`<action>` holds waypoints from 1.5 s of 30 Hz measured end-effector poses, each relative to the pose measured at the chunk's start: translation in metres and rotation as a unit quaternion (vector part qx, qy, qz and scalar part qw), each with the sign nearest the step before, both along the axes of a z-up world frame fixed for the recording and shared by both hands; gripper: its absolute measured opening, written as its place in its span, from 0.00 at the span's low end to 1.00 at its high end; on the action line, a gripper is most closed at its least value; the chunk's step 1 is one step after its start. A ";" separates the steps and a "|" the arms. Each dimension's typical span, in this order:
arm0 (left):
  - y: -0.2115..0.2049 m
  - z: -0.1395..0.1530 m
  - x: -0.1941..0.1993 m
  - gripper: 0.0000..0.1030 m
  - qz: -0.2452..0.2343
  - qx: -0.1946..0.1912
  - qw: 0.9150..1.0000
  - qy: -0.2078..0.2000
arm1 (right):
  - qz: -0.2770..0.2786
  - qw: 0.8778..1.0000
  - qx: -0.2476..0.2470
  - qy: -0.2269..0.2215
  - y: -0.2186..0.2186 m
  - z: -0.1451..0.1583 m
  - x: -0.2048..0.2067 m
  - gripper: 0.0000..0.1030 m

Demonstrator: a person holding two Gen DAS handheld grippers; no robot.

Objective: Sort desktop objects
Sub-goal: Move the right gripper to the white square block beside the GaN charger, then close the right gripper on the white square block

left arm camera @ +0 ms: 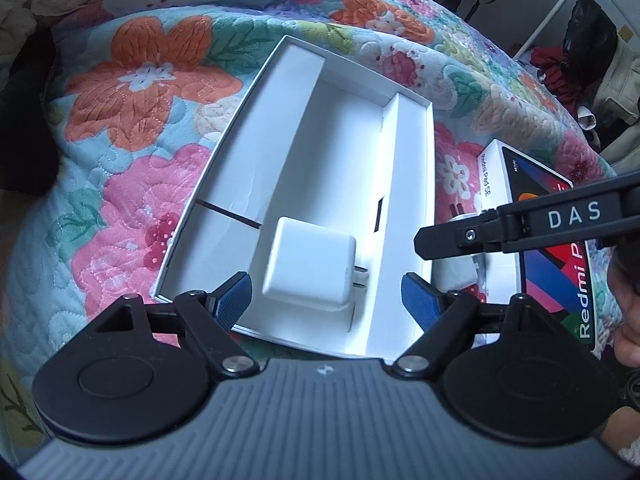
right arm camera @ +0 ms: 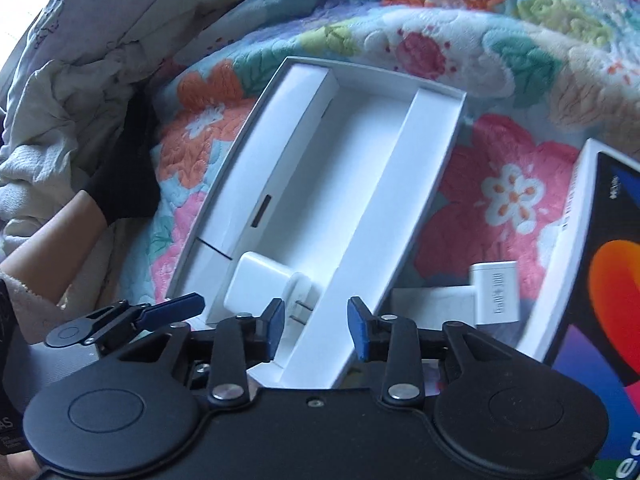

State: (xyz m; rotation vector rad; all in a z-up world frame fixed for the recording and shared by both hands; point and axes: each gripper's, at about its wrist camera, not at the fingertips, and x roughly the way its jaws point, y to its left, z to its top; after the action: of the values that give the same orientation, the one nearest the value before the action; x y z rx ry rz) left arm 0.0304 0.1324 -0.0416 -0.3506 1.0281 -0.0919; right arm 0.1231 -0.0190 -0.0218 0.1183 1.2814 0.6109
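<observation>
A white open box tray (left arm camera: 256,152) lies on a floral quilt; it also shows in the right wrist view (right arm camera: 434,152). A white charger plug (left arm camera: 308,268) lies in the tray's middle channel, prongs to the right, also seen in the right wrist view (right arm camera: 264,284). My left gripper (left arm camera: 326,300) is open and empty, its blue pads either side of the charger's near end, apart from it. My right gripper (right arm camera: 316,330) is open and empty above the tray's near edge. A second white charger (right arm camera: 494,294) lies on the quilt right of the tray.
A Redmi Pad box lid (left arm camera: 556,264) lies right of the tray, also in the right wrist view (right arm camera: 600,280). The floral quilt (left arm camera: 132,128) covers the surface. Rumpled bedding (right arm camera: 60,92) and a forearm (right arm camera: 48,240) are at the left.
</observation>
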 end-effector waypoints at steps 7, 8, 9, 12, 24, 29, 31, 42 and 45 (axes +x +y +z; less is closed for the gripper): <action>-0.043 0.001 0.001 0.80 -0.084 -0.032 0.996 -0.005 | -0.010 0.997 -0.070 -0.026 -0.048 -0.014 -0.009 0.41; -0.050 -0.001 0.001 0.80 -0.096 -0.030 0.995 -0.002 | -0.013 0.997 -0.073 -0.021 -0.053 -0.019 -0.010 0.41; -0.057 -0.003 0.001 0.80 -0.108 -0.027 0.994 0.001 | -0.014 0.997 -0.070 -0.014 -0.057 -0.024 -0.011 0.41; -0.074 -0.009 0.002 0.80 -0.134 -0.021 0.991 0.008 | -0.009 0.998 -0.067 -0.008 -0.060 -0.035 -0.012 0.42; -0.074 -0.006 0.001 0.80 -0.120 -0.002 0.993 0.012 | 0.068 0.987 -0.130 -0.063 -0.020 -0.052 -0.014 0.62; -0.065 -0.007 0.003 0.80 -0.099 0.002 0.995 0.024 | 0.057 0.989 -0.121 -0.065 -0.017 -0.056 -0.005 0.70; -0.060 -0.008 0.003 0.80 -0.088 0.004 0.996 0.027 | 0.054 0.990 -0.117 -0.057 -0.015 -0.059 -0.001 0.70; -0.054 -0.003 0.000 0.80 -0.077 0.007 0.997 0.019 | 0.027 0.993 -0.105 -0.037 -0.018 -0.055 -0.001 0.56; -0.054 -0.004 0.000 0.80 -0.074 0.010 0.997 0.020 | 0.028 0.994 -0.103 -0.031 -0.018 -0.059 0.001 0.64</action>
State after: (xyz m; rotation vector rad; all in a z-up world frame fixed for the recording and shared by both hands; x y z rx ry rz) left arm 0.0305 0.0781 -0.0455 -0.2578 1.0936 -0.2089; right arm 0.1236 -0.0366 -0.0806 -0.1067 1.2820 0.5233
